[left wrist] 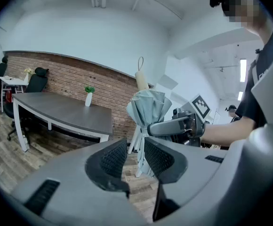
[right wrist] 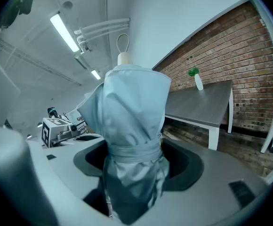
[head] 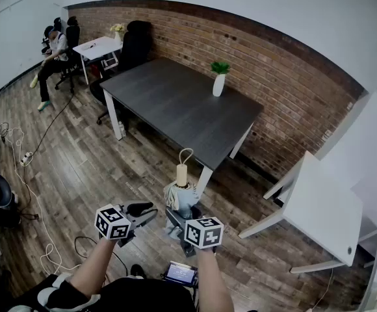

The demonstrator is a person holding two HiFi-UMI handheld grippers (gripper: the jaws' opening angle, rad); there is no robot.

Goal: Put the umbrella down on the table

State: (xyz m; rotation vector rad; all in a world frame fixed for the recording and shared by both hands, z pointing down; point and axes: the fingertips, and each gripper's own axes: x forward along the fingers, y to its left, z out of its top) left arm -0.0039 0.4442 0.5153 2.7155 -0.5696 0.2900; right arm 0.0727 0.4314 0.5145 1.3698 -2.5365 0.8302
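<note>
Jaws of right gripper point(right wrist: 135, 161) clasp upright umbrella point(right wrist: 135, 108), short of table point(head: 169, 99) edge.

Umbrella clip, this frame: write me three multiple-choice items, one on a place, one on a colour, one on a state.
1. Where does the white vase with the plant stand?
A) on the dark table
B) on the floor
C) on a chair

2. What colour is the cloth of the umbrella?
A) red
B) pale blue-grey
C) black

3. How is the right tool?
A) open and empty
B) shut on the umbrella
C) lying on the table

Answers:
1 A, the vase stands on the tabletop on the side near the brick wall.
2 B, its folds look pale blue-grey in every view.
3 B, its jaws clamp the folded cloth at the strap.
</note>
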